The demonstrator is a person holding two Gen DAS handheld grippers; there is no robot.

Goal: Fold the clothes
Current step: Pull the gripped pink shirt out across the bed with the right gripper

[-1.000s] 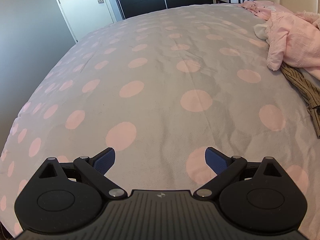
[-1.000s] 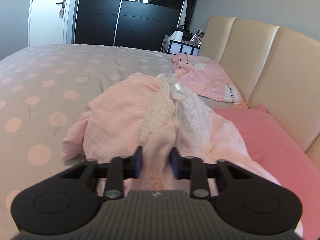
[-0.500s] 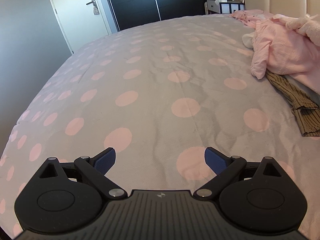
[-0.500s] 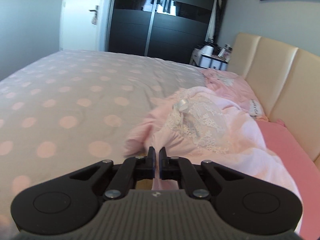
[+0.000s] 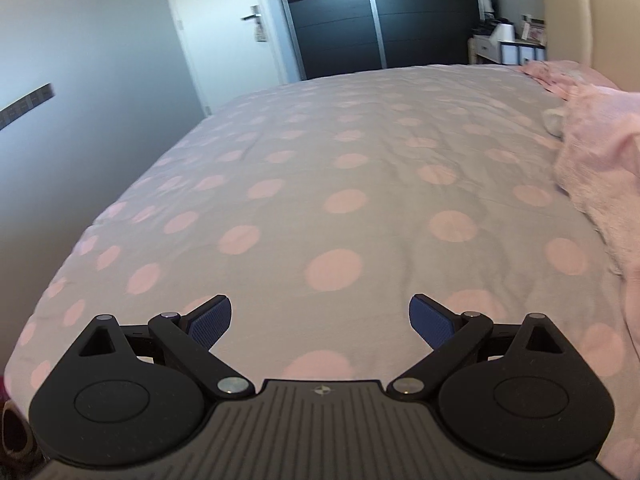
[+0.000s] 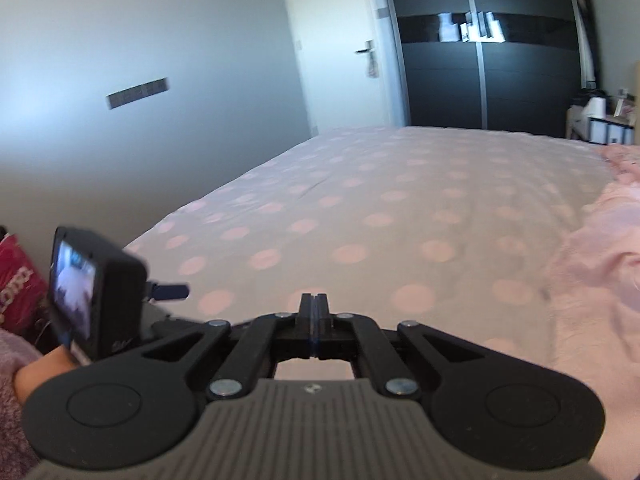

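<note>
A pink garment [image 5: 600,160] lies bunched at the right edge of the spotted duvet [image 5: 340,160]. My left gripper [image 5: 320,320] hovers open over the near part of the bed with nothing between its blue pads. In the right wrist view my right gripper [image 6: 314,306] is shut. The pink garment [image 6: 592,272] trails from the right towards it, and pink cloth shows just under the closed jaws. The left gripper's camera [image 6: 92,292] and one blue fingertip [image 6: 170,291] appear at the left of that view.
Beyond the bed stand a white door [image 5: 224,28] and a dark wardrobe [image 5: 360,20]. A nightstand [image 5: 508,46] and a beige headboard [image 5: 592,28] are at the far right. A red bag [image 6: 16,280] sits off the bed's left side, near a hand in a fluffy sleeve [image 6: 16,368].
The right gripper closed fully on the pink cloth and swung left from the clothes pile to over the duvet. The left gripper rose and tilted up; the brown striped garment left its view.
</note>
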